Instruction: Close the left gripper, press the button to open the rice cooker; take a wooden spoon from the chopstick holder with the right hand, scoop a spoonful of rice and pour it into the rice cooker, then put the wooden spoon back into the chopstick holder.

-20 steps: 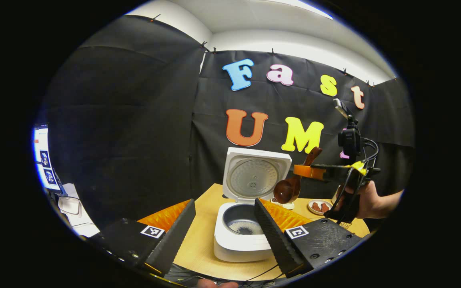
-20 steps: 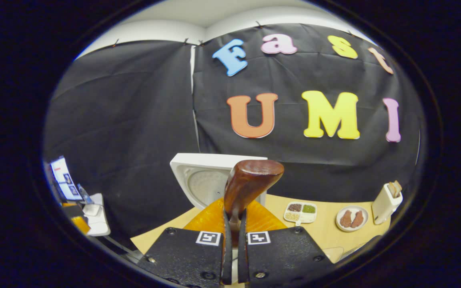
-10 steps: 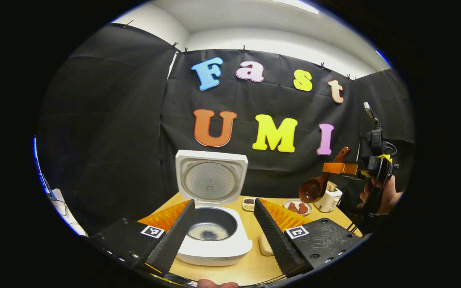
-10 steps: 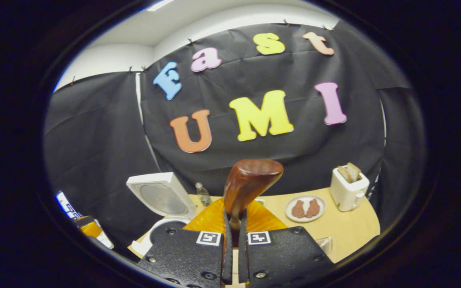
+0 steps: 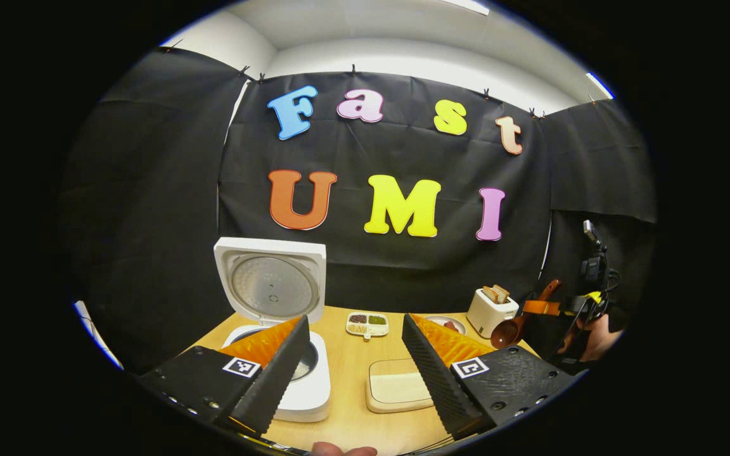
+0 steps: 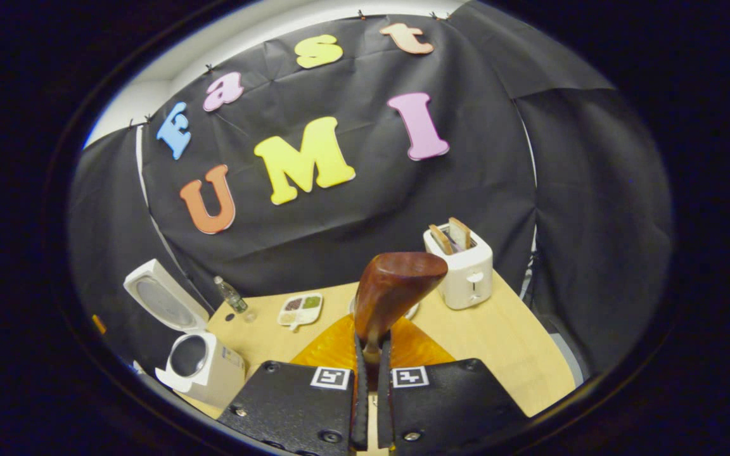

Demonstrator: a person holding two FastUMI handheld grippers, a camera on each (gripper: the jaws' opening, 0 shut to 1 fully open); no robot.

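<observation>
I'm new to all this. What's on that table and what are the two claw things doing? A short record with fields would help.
rice cooker: lid up, pot exposed, at the table's left
wooden spoon: clamped by its handle in the right gripper, bowl end forward
left gripper: fingers spread apart, holding nothing
toaster: white, two slices standing in its slots
sectioned dish: small portions of grains
cutting board: pale, lying flat between the left gripper's fingers in the left gripper view
table: light wood
</observation>
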